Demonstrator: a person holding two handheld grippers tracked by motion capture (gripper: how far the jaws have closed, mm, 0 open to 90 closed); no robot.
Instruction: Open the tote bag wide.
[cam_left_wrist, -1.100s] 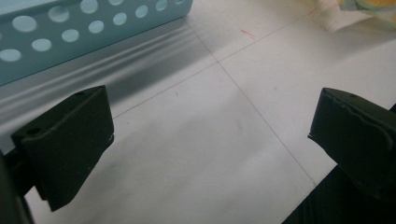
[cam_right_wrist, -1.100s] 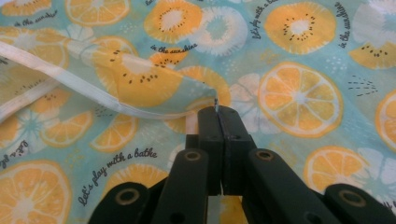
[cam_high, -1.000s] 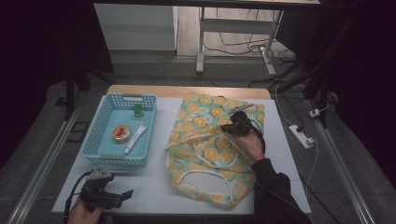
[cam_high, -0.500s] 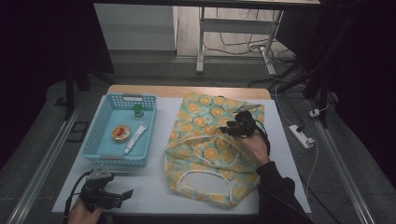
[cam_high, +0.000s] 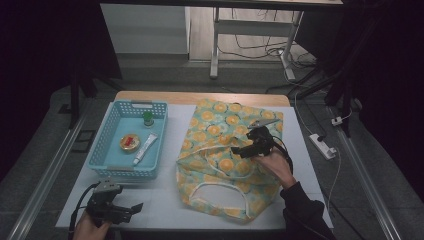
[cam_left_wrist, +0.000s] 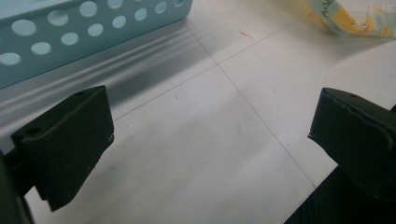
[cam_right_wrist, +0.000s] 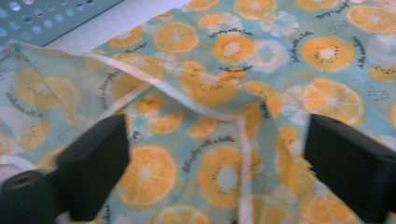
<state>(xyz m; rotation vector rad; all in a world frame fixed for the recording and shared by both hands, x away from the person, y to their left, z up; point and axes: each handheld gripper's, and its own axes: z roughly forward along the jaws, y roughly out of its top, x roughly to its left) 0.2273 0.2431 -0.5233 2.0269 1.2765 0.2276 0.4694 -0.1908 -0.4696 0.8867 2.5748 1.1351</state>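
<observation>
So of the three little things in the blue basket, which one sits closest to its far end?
The small green item, up by the far wall of the basket. The round red and yellow one and the white tube lie nearer the middle.

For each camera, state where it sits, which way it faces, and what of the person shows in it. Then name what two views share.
High view: above the person's side, looking forward and down on the table; both hands, left claw, right claw.
Left gripper view: on the left claw, open over bare table beside the blue basket.
Right gripper view: on the right claw, open over the fruit-print bag.
All three share the basket and the bag.
</observation>
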